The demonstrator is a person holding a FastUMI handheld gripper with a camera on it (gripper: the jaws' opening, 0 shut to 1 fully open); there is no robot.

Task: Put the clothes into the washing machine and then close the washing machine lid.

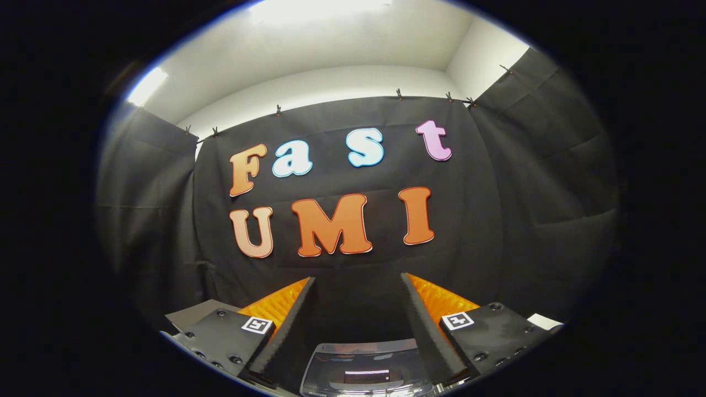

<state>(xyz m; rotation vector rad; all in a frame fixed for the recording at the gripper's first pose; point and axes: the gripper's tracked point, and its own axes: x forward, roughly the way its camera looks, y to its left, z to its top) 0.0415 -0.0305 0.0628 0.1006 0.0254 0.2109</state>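
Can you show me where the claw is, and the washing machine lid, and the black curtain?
claw (358,309): gripper view, the open gap midway between its fingertips.
washing machine lid (367,366): gripper view, its shiny top, between the fingers.
black curtain (485,220): gripper view, bare cloth beyond the fingers.

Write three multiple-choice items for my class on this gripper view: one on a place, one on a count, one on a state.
1. Where is the glossy dark washing machine lid?
A. low between the fingers
B. hanging on the black cloth wall
C. beyond the left finger

2. How many square black-and-white marker tags sit on the gripper?
A. one
B. two
C. four

3. How do the fingers stand?
A. shut on clothes
B. pressed together, empty
C. apart, empty

Answers:
1 A, the lid shows low down in the gap between them.
2 B, one tag sits at each finger's base.
3 C, a wide gap shows the black cloth wall between them.
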